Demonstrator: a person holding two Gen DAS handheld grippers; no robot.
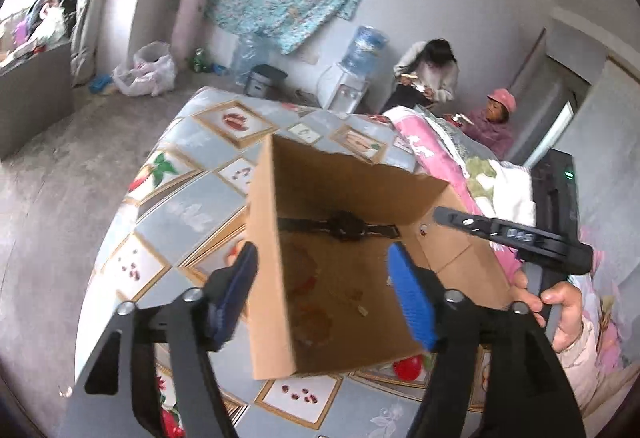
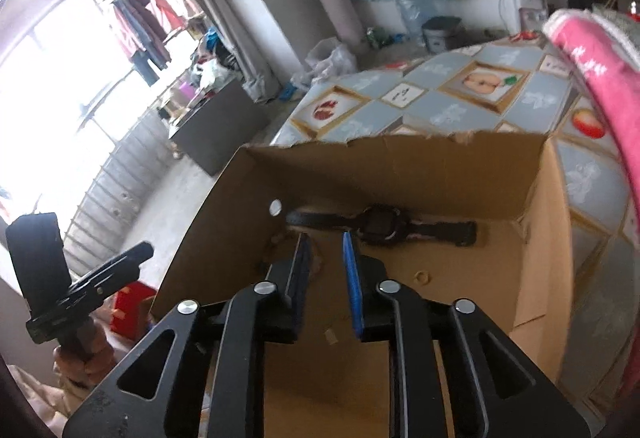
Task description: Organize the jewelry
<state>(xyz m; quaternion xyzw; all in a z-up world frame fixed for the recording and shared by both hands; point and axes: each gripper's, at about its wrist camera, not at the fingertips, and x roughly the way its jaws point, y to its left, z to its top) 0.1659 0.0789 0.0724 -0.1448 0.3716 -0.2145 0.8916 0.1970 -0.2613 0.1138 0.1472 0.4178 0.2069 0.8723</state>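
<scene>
An open cardboard box (image 1: 272,278) stands on the patterned table; it also shows in the right wrist view (image 2: 540,238). A black wristwatch (image 1: 344,225) lies flat along the box's far wall, also seen from the right wrist (image 2: 380,226). A small ring (image 2: 423,276) lies on the box floor. My left gripper (image 1: 324,290) is open, its blue fingers straddling the box's left wall. My right gripper (image 2: 326,270) is open with a narrow gap, inside the box just short of the watch, holding nothing. From the left wrist view, the right gripper's body (image 1: 520,238) hangs over the box's right side.
The table (image 1: 192,213) has a fruit-print cloth. A pink blanket (image 1: 432,149) lies along its right side. Two people sit beyond the table by a water dispenser (image 1: 348,85). A red object (image 1: 408,366) lies by the box's near corner.
</scene>
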